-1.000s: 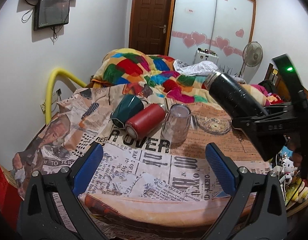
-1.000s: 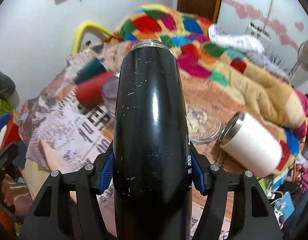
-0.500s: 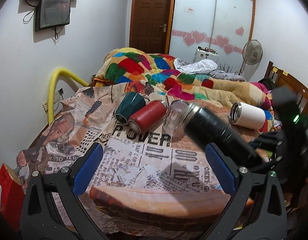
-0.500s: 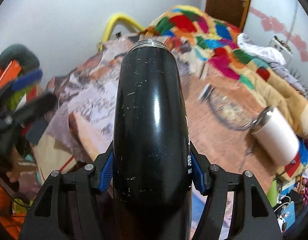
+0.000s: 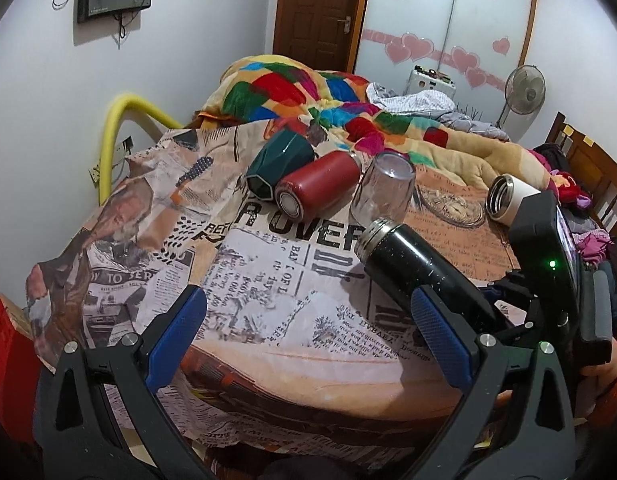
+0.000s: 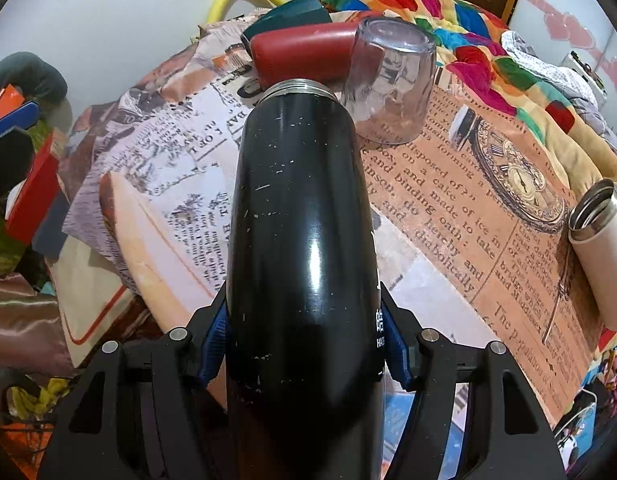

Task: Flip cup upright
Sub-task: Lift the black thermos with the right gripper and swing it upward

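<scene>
My right gripper (image 6: 304, 344) is shut on a black flask (image 6: 300, 240), which it holds tilted just above the newspaper-print cloth, its steel mouth pointing toward a clear glass (image 6: 390, 84) that stands upside down. The flask also shows in the left wrist view (image 5: 420, 276), at the right, with the clear glass (image 5: 384, 188) behind it. My left gripper (image 5: 308, 332) is open and empty near the front edge of the table (image 5: 268, 280). A red flask (image 5: 316, 190) and a dark green cup (image 5: 276, 164) lie on their sides. A white flask (image 5: 508, 196) lies at the right.
A glass dish (image 5: 448, 204) sits behind the clear glass. A colourful blanket (image 5: 308, 92) is piled at the back. A yellow pipe (image 5: 120, 132) curves at the left by the wall. A red box (image 5: 8, 336) stands below the table's left edge.
The right gripper has brought the black flask down from high at the right to low over the cloth, near the clear glass. The left gripper stays open and almost still.
</scene>
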